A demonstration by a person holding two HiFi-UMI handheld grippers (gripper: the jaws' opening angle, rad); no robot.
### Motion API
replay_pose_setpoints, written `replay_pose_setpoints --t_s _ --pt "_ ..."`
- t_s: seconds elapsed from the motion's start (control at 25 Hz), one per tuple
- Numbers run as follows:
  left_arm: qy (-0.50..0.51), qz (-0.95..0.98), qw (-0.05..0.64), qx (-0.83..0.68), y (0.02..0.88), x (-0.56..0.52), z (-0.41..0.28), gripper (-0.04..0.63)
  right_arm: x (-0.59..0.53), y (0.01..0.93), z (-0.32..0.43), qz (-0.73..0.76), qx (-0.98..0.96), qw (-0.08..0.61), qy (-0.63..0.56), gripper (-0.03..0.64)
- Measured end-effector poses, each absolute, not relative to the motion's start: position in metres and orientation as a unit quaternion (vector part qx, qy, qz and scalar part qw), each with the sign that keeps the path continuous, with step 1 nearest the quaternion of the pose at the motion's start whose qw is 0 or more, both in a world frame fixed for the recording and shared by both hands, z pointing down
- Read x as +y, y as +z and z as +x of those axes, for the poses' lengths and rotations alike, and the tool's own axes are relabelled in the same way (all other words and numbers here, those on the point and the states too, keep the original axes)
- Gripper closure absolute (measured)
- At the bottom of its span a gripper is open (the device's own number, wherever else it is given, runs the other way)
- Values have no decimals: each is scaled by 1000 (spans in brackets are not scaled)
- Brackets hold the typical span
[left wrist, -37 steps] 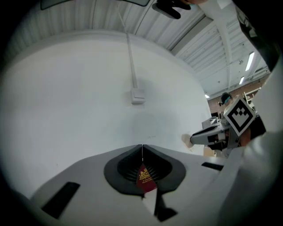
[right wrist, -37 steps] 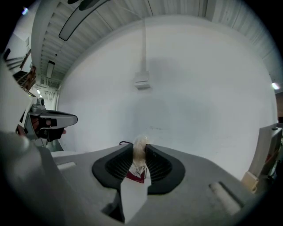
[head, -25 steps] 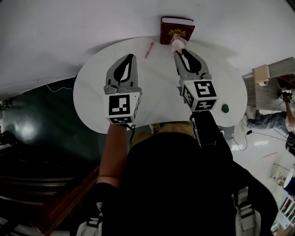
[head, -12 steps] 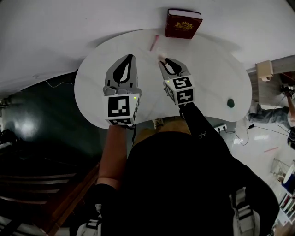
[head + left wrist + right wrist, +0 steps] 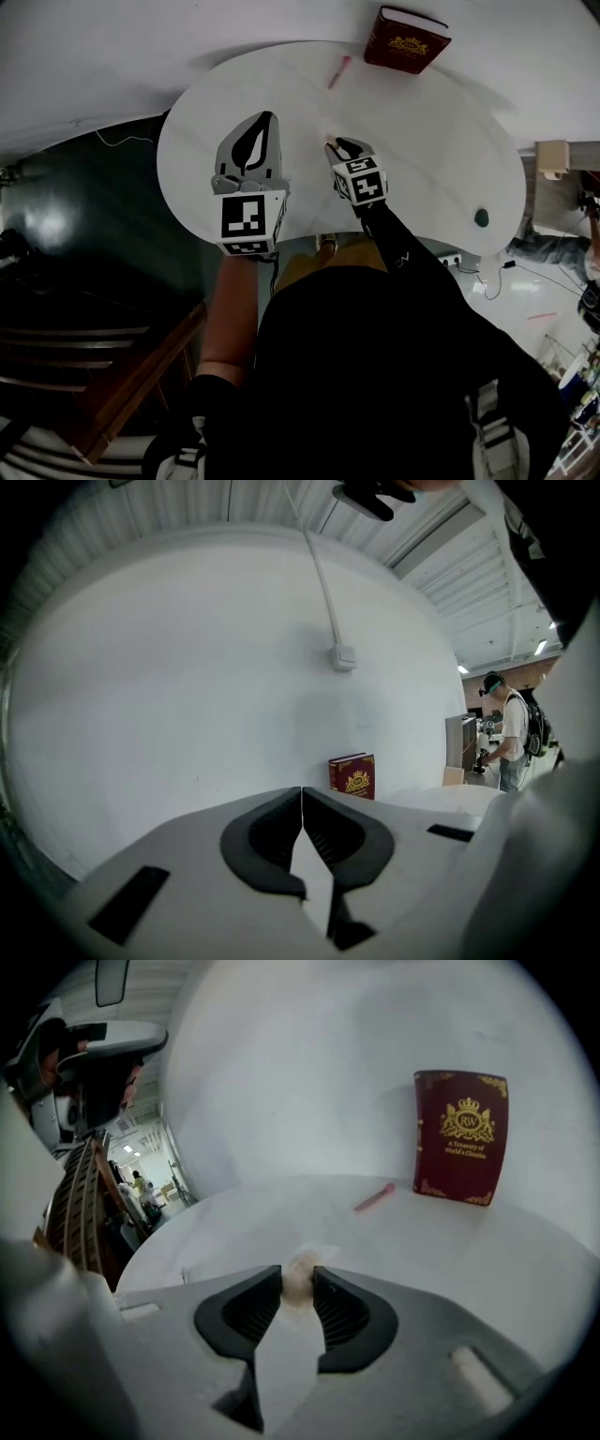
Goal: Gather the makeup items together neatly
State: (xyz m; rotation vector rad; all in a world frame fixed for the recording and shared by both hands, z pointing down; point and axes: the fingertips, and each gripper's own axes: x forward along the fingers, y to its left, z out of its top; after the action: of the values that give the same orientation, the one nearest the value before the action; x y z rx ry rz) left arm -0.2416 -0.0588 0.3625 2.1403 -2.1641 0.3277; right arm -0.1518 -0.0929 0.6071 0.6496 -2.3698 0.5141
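Pale makeup item [image 5: 298,1282] between right hand-held gripper's [image 5: 296,1275] jaws

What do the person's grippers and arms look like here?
Both the left gripper and right gripper have light grey bodies, black ribbed pads and a cube with black-and-white square markers. The right arm wears a black sleeve; the left forearm is uncovered.

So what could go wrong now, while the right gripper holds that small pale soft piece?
1. The jaws of the right gripper have just been opening with the small pale soft piece between them; it may slip out and land anywhere on the white round table.
2. The thin pink stick and the small dark green item near the table's edge lie far apart, so the group may stay scattered.
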Motion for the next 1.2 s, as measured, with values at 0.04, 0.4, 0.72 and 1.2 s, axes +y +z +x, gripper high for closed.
replay_pose_setpoints --t_s 0.04,0.4,0.72,1.2 --pt "108 696 42 -708 364 -57 -245 588 -89 615 -154 237 -896 323 192 516" --pt "105 693 47 -711 369 -65 -254 588 -86 618 -156 217 -907 310 185 479" --pt "87 709 24 -699 349 -81 -242 588 -115 538 -145 252 -934 216 130 459" --pt "59 736 -42 -674 300 -103 -211 588 -139 342 -114 301 -953 23 -9 459"
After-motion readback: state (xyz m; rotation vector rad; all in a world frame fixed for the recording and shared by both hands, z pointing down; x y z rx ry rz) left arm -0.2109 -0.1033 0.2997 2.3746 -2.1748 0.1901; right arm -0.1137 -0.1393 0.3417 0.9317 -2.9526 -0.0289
